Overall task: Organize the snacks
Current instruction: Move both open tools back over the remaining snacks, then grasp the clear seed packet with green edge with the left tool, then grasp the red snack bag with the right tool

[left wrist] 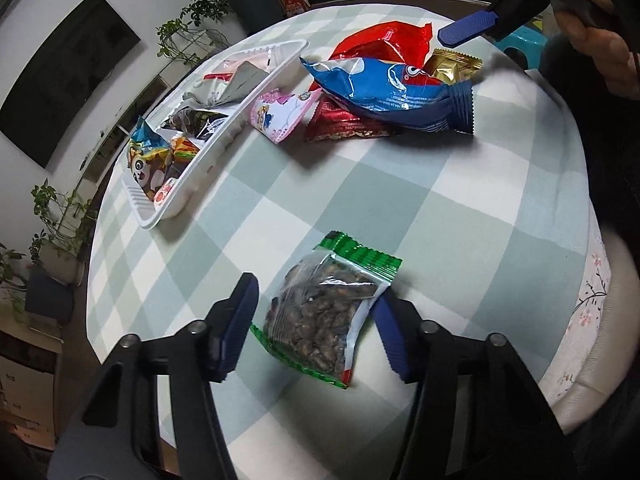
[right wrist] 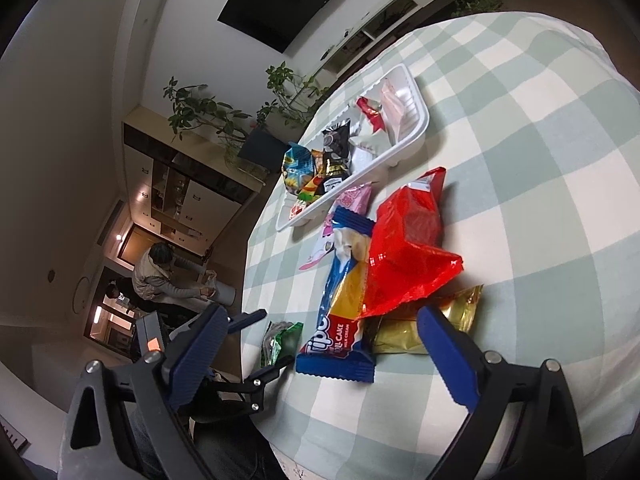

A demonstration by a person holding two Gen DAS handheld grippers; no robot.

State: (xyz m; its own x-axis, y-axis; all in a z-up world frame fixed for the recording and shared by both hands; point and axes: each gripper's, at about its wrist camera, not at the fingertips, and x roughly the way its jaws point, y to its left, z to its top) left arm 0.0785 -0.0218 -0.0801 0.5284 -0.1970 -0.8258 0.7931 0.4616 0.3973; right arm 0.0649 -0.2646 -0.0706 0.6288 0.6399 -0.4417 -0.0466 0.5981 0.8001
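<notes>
Several packets already fill the white tray [left wrist: 224, 136], while the left gripper [left wrist: 316, 320], jaws half closed, straddles the green nut packet [left wrist: 328, 312] and the right gripper [right wrist: 320, 344], jaws spread, faces the unsorted pile [right wrist: 384, 256]

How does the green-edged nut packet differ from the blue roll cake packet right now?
The green-edged nut packet is small with a clear window and lies alone between the left gripper fingers. The blue roll cake packet is larger, opaque, and sits in the pile, partly under the red bag. Both lie outside the white tray.
</notes>
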